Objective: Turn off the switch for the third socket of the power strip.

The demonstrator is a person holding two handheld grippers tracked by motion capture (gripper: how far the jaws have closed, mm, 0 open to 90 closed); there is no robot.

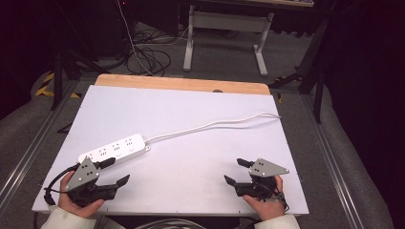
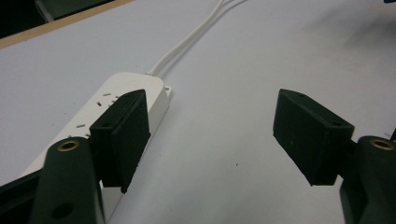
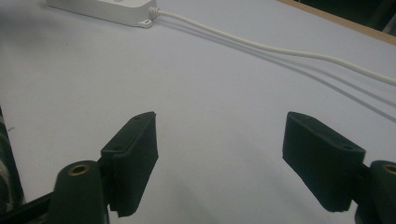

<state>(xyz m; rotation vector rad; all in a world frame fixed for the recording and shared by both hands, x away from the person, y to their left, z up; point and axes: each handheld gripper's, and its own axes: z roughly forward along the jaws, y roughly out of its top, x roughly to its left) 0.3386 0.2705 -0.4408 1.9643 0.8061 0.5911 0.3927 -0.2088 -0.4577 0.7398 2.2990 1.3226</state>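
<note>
So, from the high view both grippers sit at the table's point(image 1: 191, 102) near edge: the left gripper point(image 1: 117, 171) by the near left corner, the right gripper point(image 1: 237, 171) toward the near right corner, each in a hand, jaws spread wide with nothing between them. The white power strip point(image 1: 114, 149) lies on the left half of the table, just beyond the left gripper, its white cord point(image 1: 210, 125) trailing off toward the right edge. The left gripper view brings it closer: the power strip point(image 2: 116, 105) runs under and behind the left-hand jaw, slots facing up, cord point(image 2: 187, 44) leaving its far end. The right gripper view catches the strip's cord end point(image 3: 112, 9) at the top, well apart from those open jaws, the cord point(image 3: 280, 49) crossing bare table.
</note>
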